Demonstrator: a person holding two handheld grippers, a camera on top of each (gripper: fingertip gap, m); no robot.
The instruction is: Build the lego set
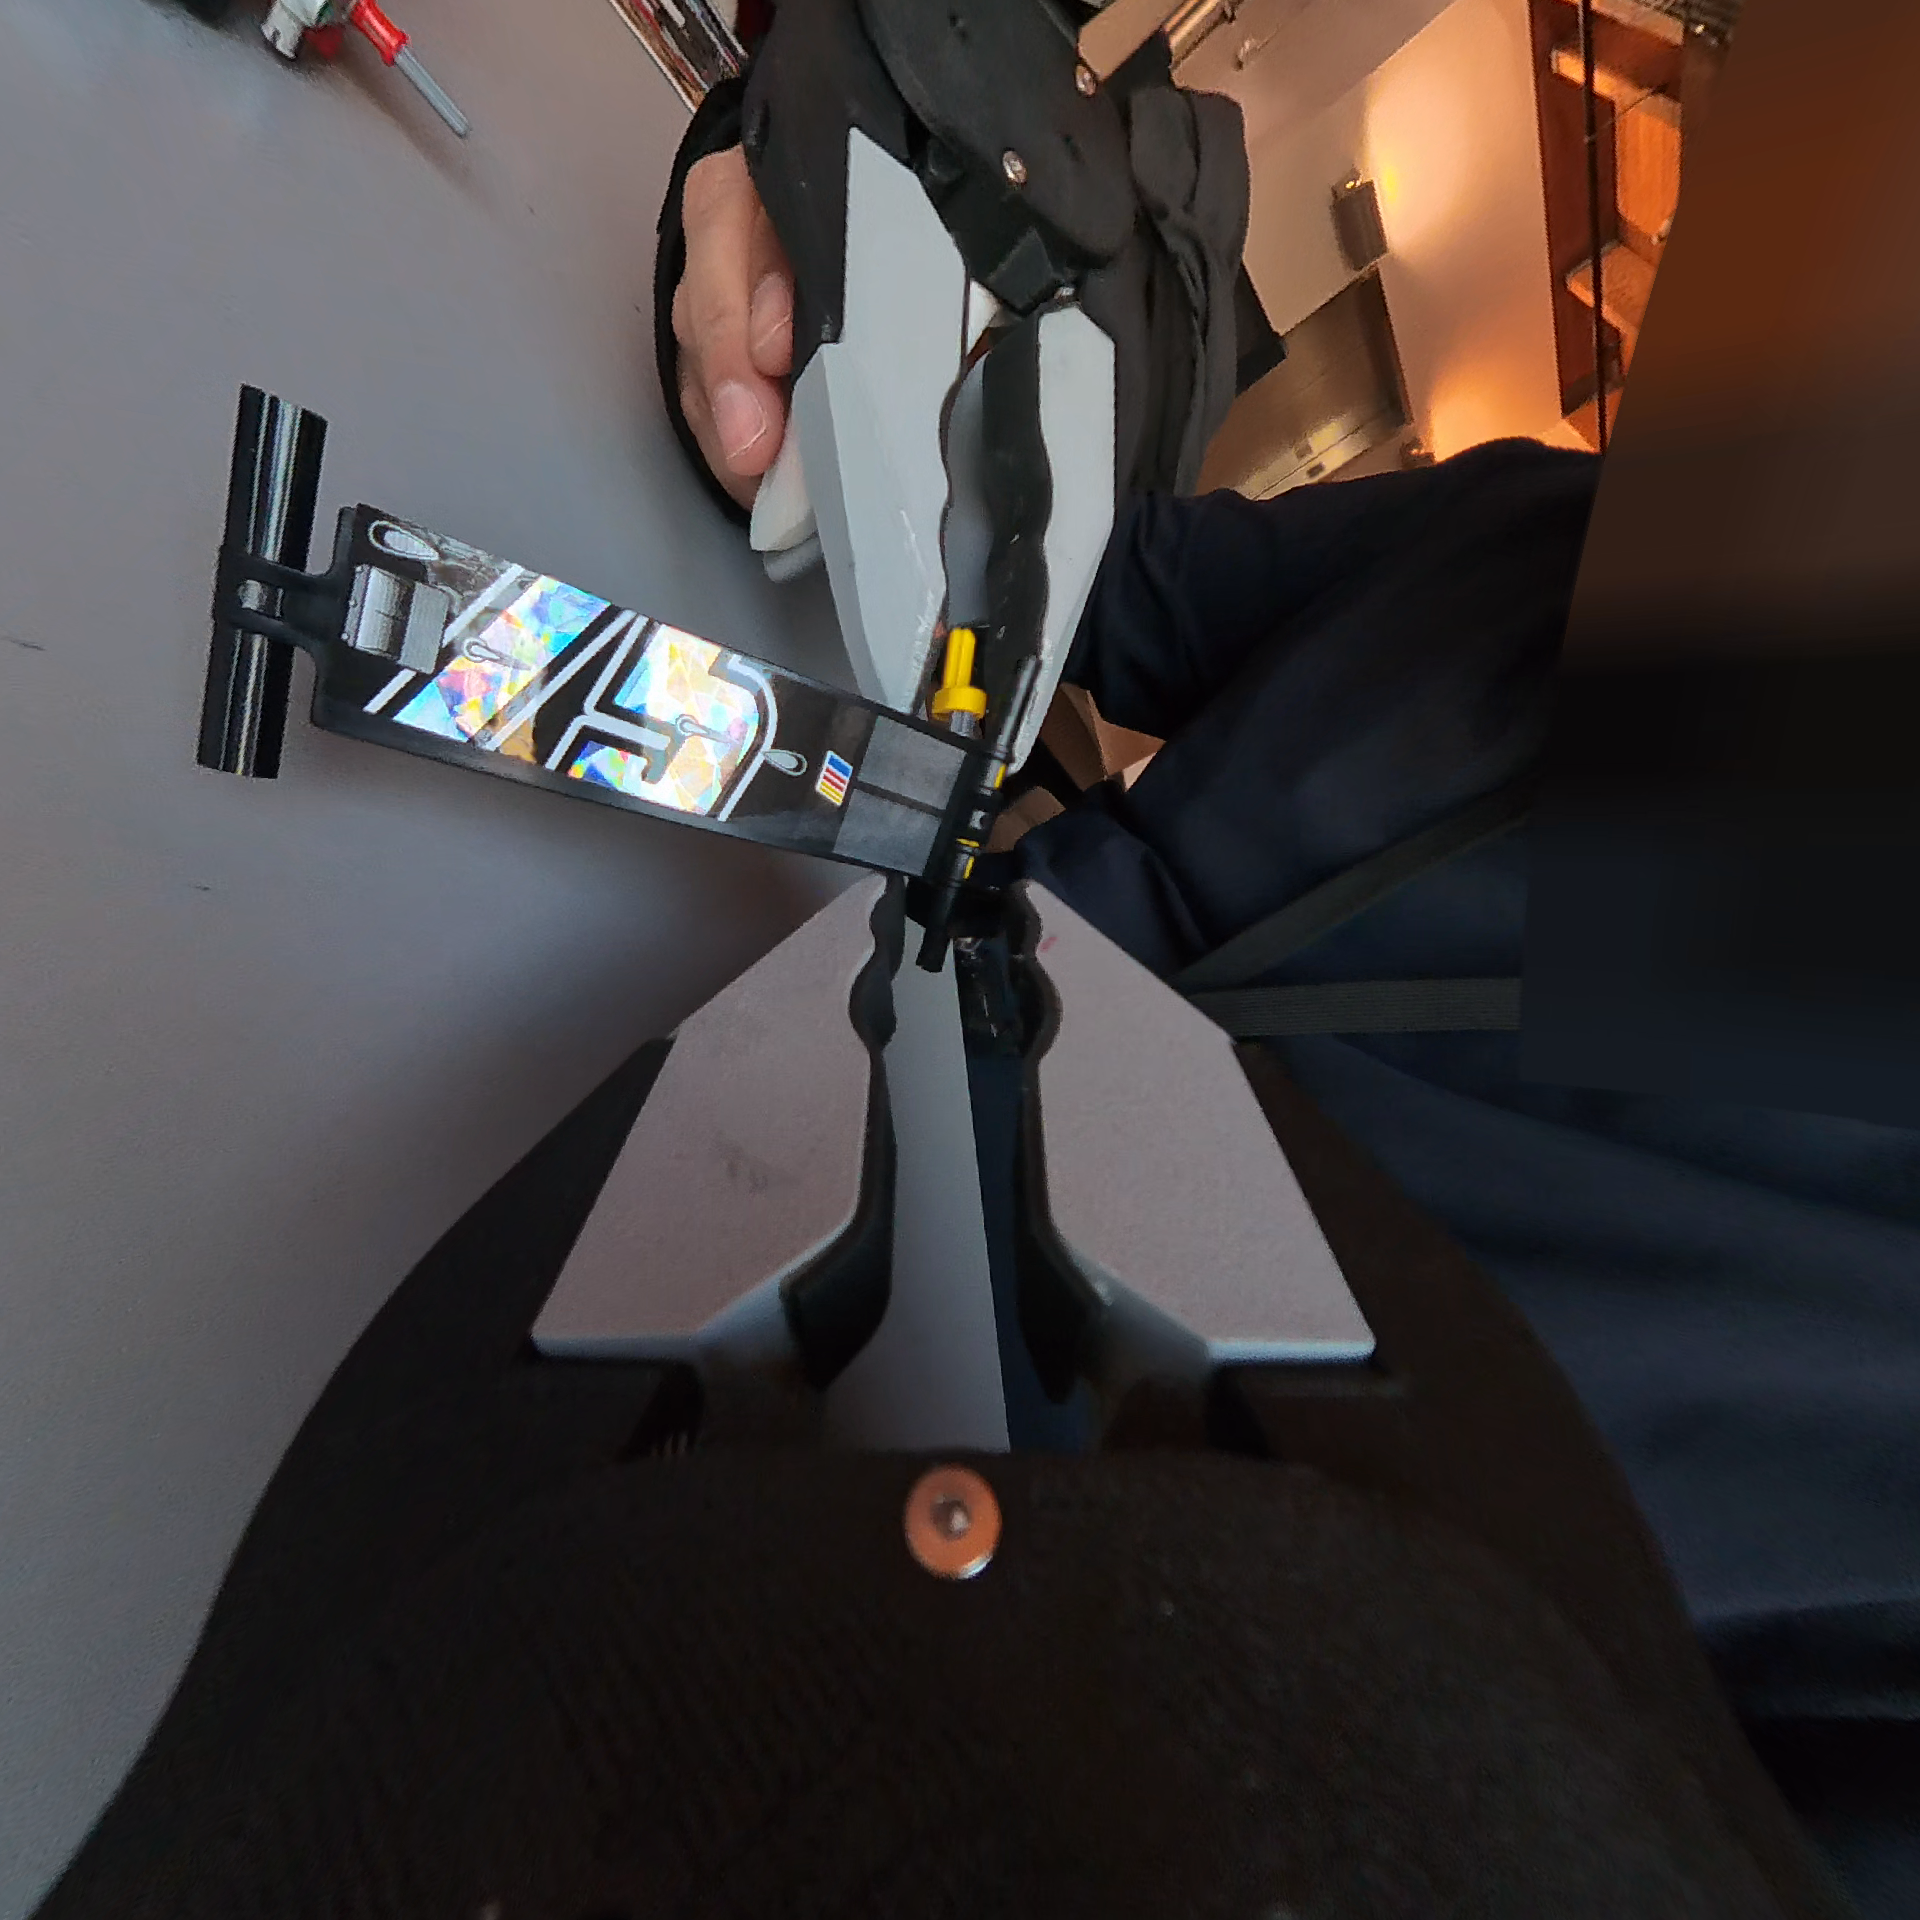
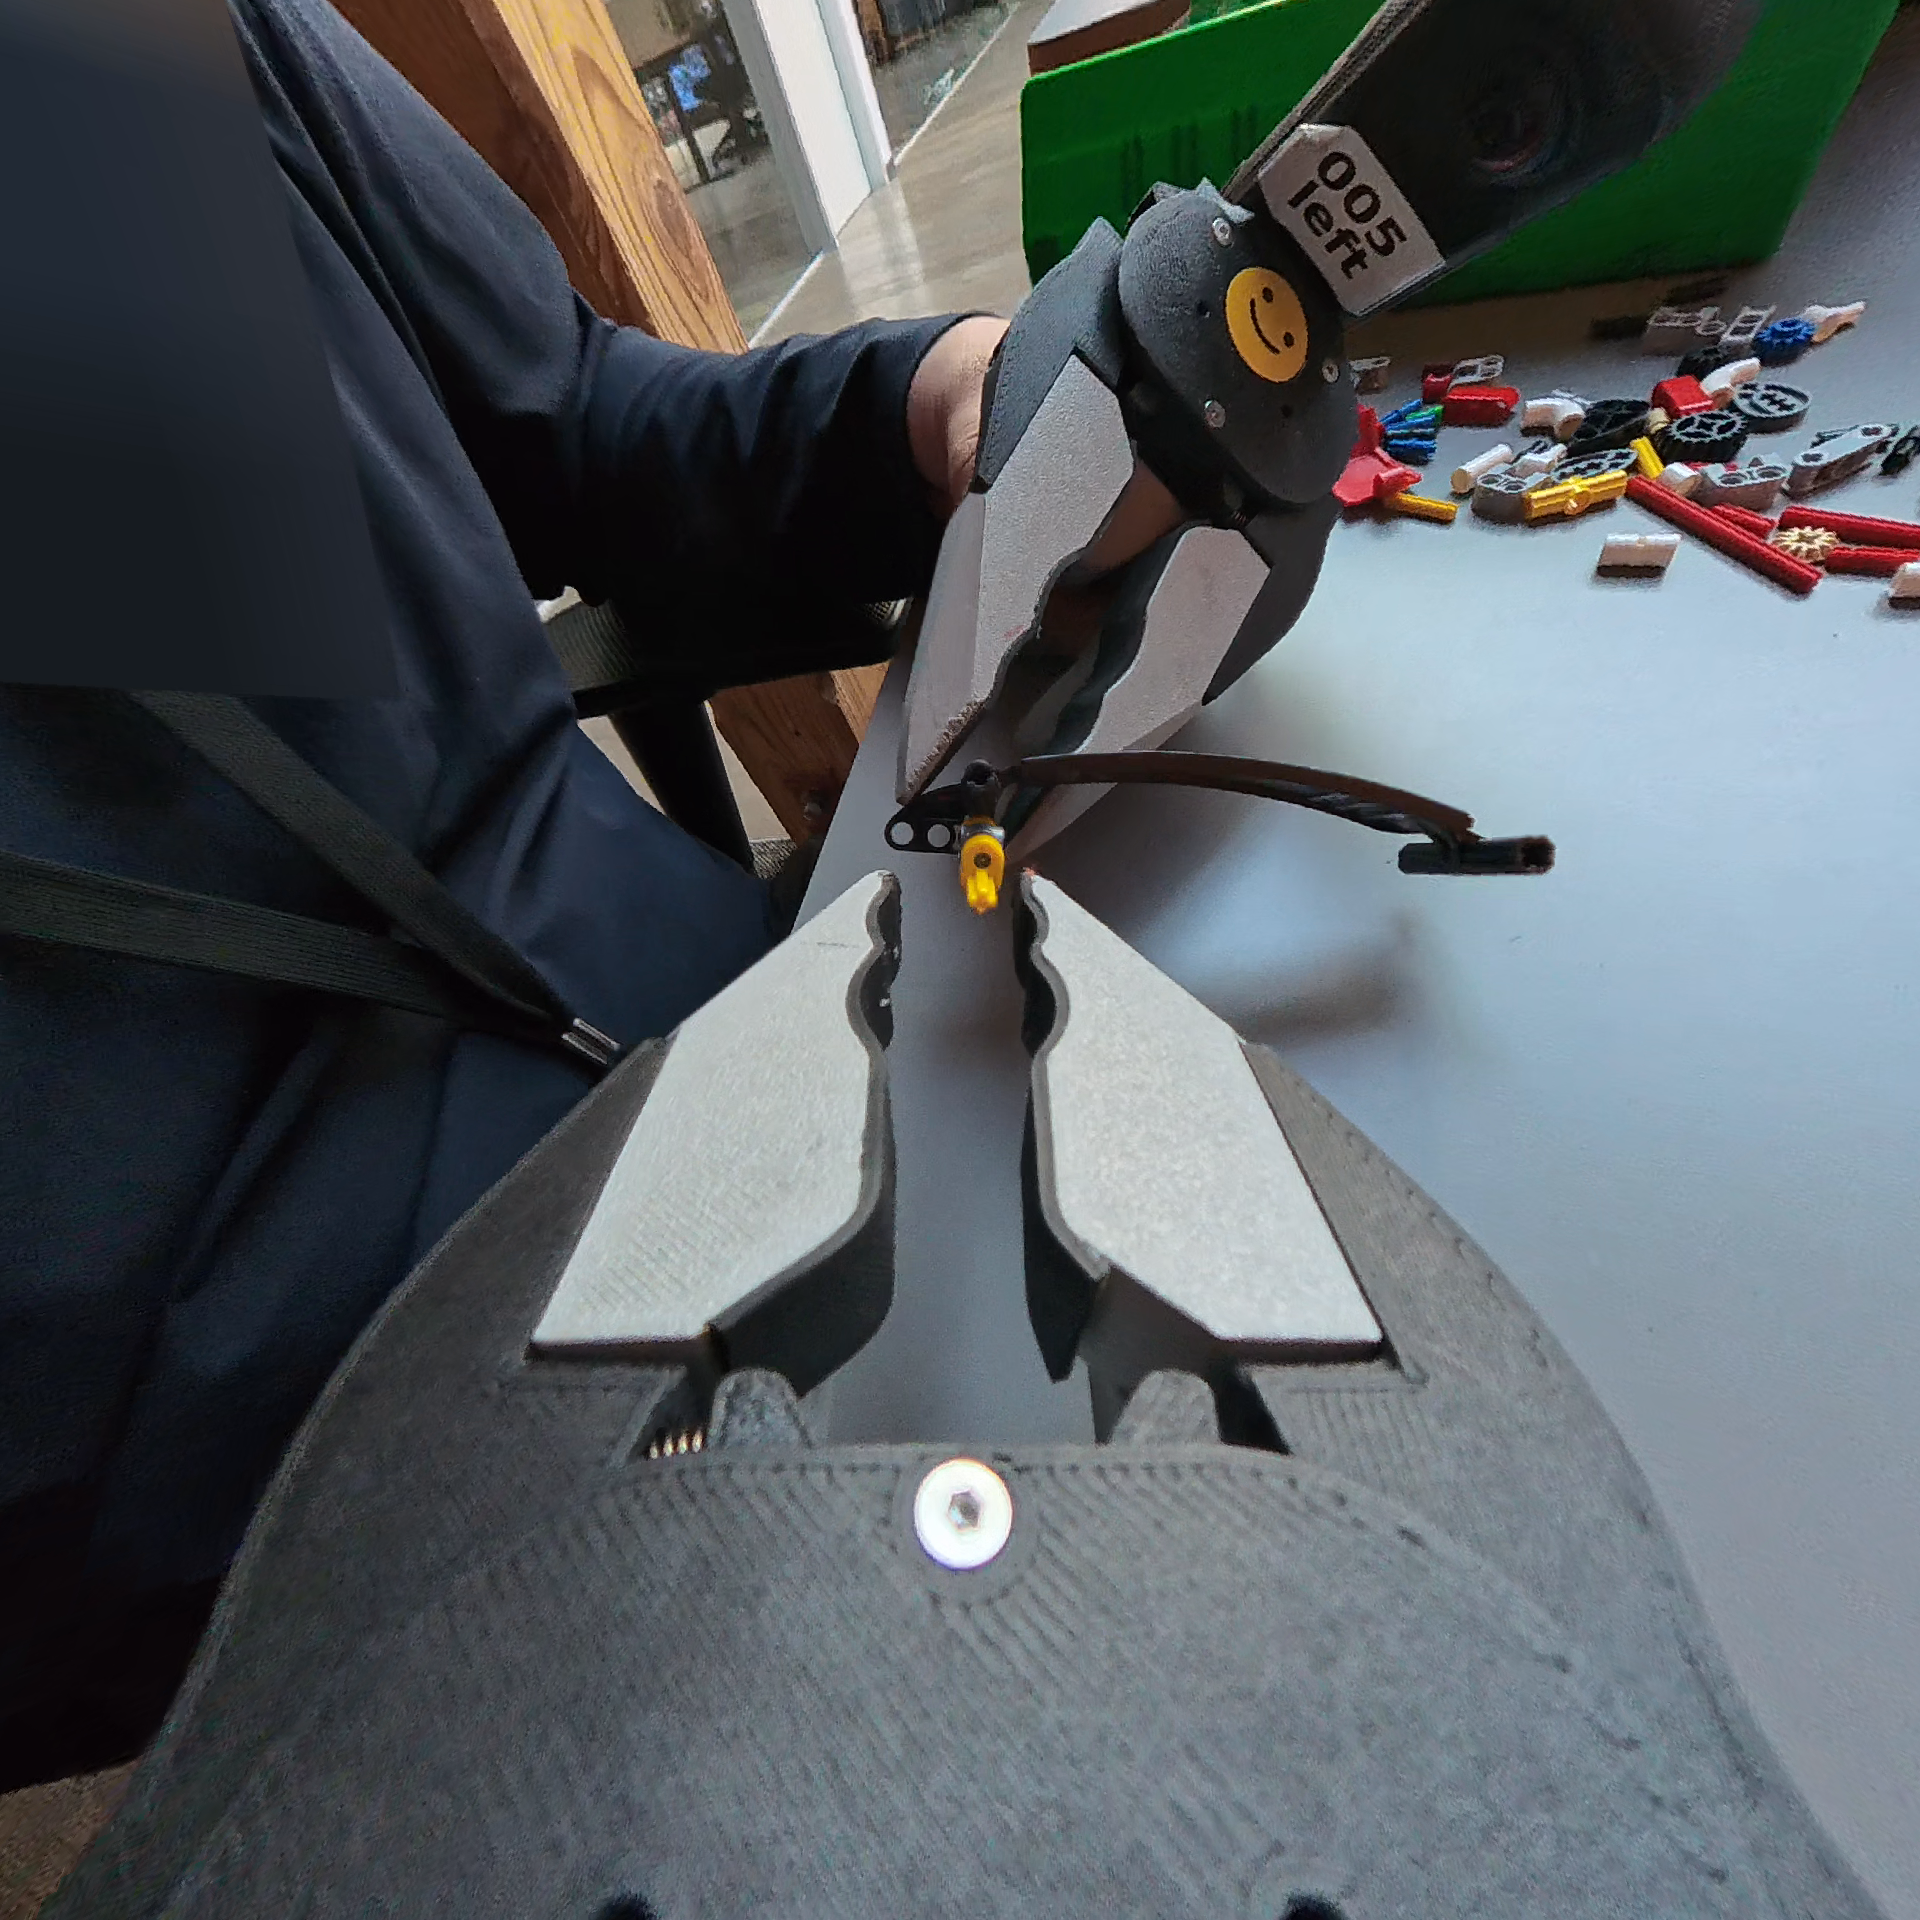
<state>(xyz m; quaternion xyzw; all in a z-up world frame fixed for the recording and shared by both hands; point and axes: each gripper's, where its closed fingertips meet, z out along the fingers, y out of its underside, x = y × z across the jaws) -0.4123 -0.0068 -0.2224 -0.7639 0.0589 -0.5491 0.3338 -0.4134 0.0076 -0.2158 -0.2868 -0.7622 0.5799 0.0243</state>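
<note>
- The left wrist view alone shows the face of the black panel [image 1: 582,681]: shiny rainbow stickers, a black tube [image 1: 260,582] across its far-left end. The right wrist view sees the same panel [image 2: 1247,779] edge-on, as a thin curved strip held above the grey table [image 2: 1558,1143].
- The left gripper [image 1: 951,920] pinches the panel's near end, at a thin black bar [image 1: 977,790]; its pads press on the piece, though the dark parts there are hard to separate.
- The right gripper [image 2: 961,894] is spread, its fingers either side of a yellow peg [image 2: 980,868] that sticks out of the panel's end; seemingly no pad touches it.
- Only the right wrist view shows the far-right heap of loose toy parts [image 2: 1662,447] and a green box [image 2: 1195,135]; only the left shows a red-handled screwdriver [image 1: 400,52], far left.
- The table edge runs just beside the grippers, a person's dark sleeve [image 2: 675,468] beyond it; open tabletop lies right of the panel.
</note>
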